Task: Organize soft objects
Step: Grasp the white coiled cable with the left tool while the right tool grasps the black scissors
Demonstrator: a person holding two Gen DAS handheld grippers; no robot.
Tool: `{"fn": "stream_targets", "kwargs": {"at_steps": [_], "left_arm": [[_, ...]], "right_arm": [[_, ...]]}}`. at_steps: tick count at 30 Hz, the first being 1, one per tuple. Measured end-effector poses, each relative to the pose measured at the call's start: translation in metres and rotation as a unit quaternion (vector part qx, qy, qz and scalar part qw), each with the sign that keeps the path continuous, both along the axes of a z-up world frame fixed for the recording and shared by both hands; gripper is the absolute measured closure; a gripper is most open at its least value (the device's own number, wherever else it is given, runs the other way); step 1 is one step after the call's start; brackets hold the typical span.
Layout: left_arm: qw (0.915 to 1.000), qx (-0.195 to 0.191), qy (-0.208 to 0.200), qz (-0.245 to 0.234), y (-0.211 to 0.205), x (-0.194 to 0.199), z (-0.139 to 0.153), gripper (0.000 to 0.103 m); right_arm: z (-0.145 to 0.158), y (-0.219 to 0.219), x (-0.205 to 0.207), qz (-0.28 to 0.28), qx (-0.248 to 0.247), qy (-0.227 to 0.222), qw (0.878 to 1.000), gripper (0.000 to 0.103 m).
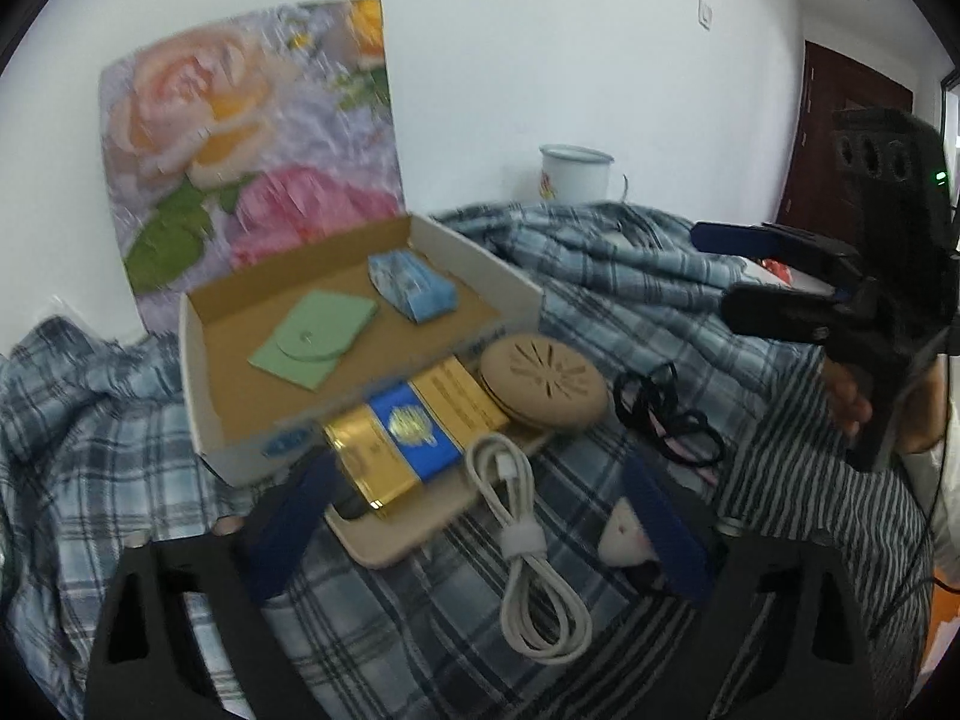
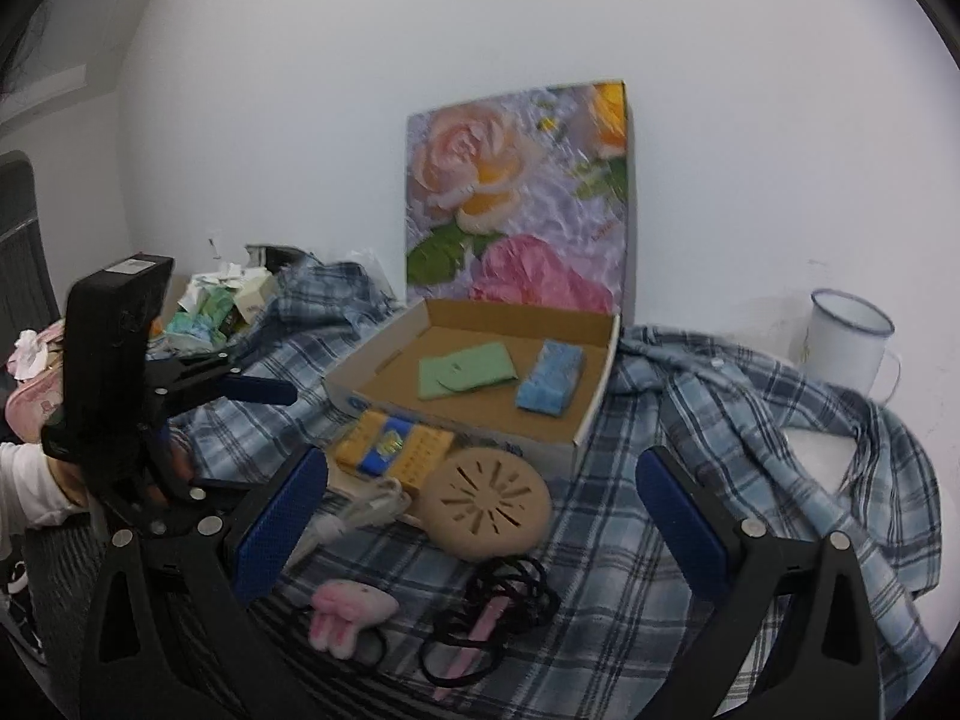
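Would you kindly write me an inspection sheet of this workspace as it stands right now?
Surface: rumpled blue plaid cloth covers the table.
Job's things: open cardboard box holds a green pouch and a blue packet; pink bunny plush and black hair ties lie on the cloth in front.
Clutter: gold-and-blue pack, tan slotted disc, white enamel mug.
Grippers: left gripper open, the coiled cable between its fingers, untouched; right gripper open, nothing held.
Cables: coiled white cable tied with a strap.
Surroundings: white wall, floral lid upright behind the box, dark door.
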State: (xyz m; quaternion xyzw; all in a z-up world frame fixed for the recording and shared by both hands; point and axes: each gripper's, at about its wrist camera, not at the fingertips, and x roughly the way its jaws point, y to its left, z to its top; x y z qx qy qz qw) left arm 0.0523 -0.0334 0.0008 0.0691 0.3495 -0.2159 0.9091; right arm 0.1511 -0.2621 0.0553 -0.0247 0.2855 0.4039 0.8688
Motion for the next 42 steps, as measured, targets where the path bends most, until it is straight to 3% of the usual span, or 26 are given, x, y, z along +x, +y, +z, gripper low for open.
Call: {"fn": "stream_targets", "kwargs": {"at_steps": [3,4,8,13,19,21,24,37,41,42], "left_arm": [[0.9999,0.005,0.012,-0.001,-0.002,0.002,-0.007,0.014],[0.9998,0.005,0.016,-0.006,-0.003,0.003,-0.009,0.021],[0.9988,0.017,0.041,-0.021,-0.01,0.007,-0.019,0.033],[0.996,0.013,0.083,-0.032,-0.011,0.013,-0.031,0.065],[0.9913,0.023,0.124,-0.038,-0.015,0.022,-0.045,0.065],[0.9918,0.035,0.117,-0.039,-0.018,0.021,-0.046,0.068],[0.9922,0.042,0.111,-0.039,-0.02,0.019,-0.045,0.083],[0.9974,0.03,0.064,-0.012,-0.007,0.013,-0.03,0.084],[0.9988,0.022,0.043,-0.001,-0.002,0.008,-0.022,0.084],[0.999,0.023,0.039,0.001,-0.002,0.007,-0.021,0.084]], "right_arm": [[-0.018,0.003,0.007,-0.002,-0.017,0.027,0.999,0.0],[-0.021,0.006,0.009,0.0,-0.023,0.033,0.999,0.0],[-0.028,0.011,0.012,0.003,-0.041,0.044,0.998,0.0],[-0.031,0.01,0.016,0.0,-0.041,0.055,0.998,0.0],[-0.031,0.013,0.015,0.002,-0.046,0.054,0.997,0.0],[-0.032,0.014,0.015,0.003,-0.048,0.053,0.997,0.0],[-0.032,0.014,0.015,0.004,-0.048,0.051,0.998,0.0],[-0.027,0.017,0.01,-0.007,-0.074,0.034,0.997,0.0],[-0.03,0.013,0.003,-0.027,-0.084,0.087,0.992,0.001],[-0.033,0.013,0.0,-0.026,-0.09,0.097,0.991,0.013]]}}
